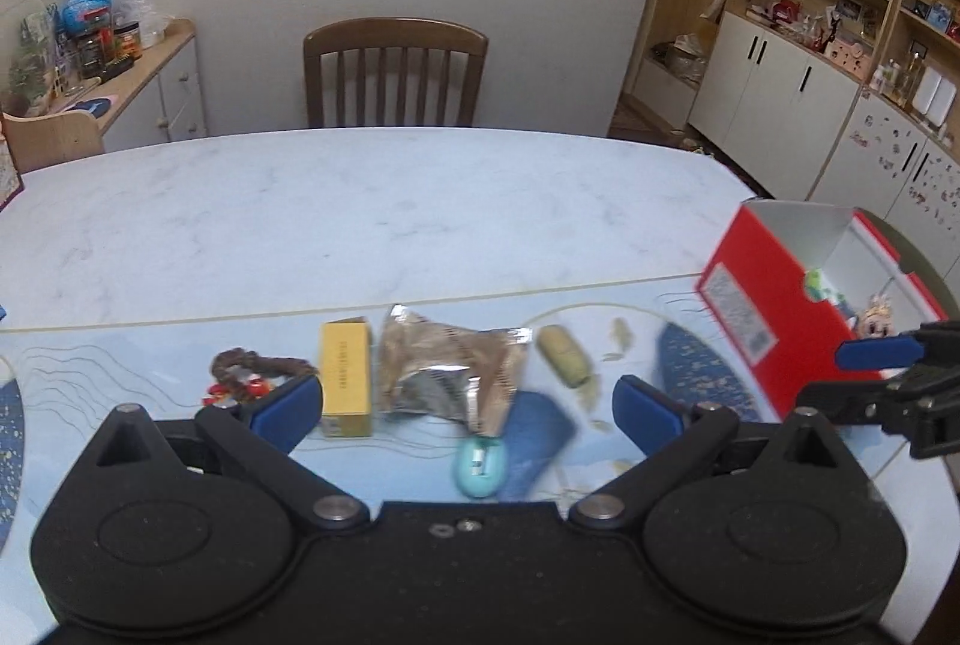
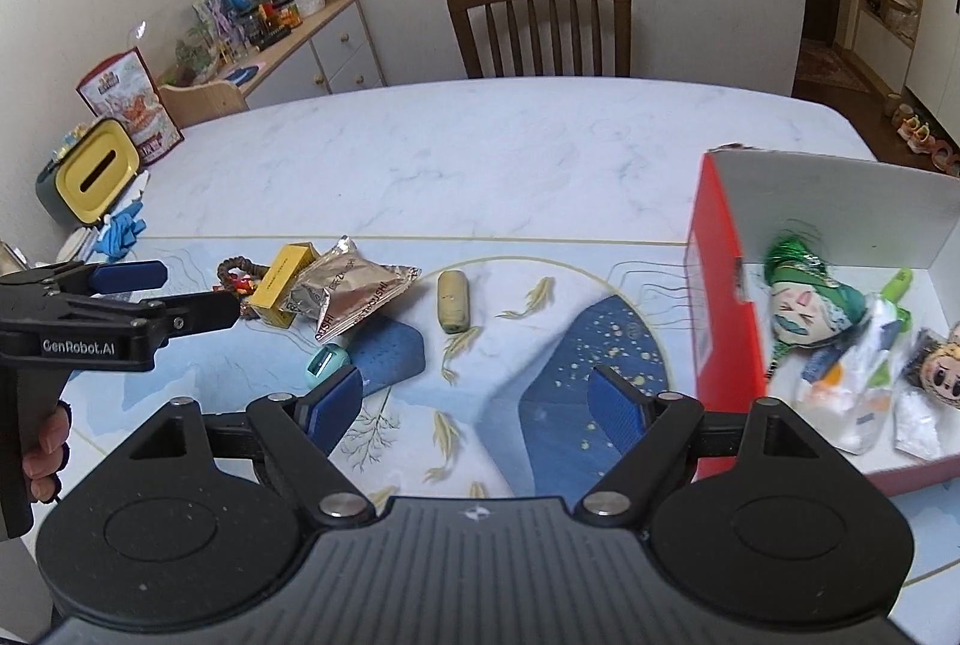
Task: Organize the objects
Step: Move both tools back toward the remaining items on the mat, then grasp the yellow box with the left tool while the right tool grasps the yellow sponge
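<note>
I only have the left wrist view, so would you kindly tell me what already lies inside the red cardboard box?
Observer: The red cardboard box holds a green-haired plush doll, a clear plastic pouch and a small brown-haired doll head.
Operator: Thank you. Is anything lying beyond my left edge?
Observer: Yes, a grey container with a yellow slotted lid stands there, with blue gloves beside it.
</note>
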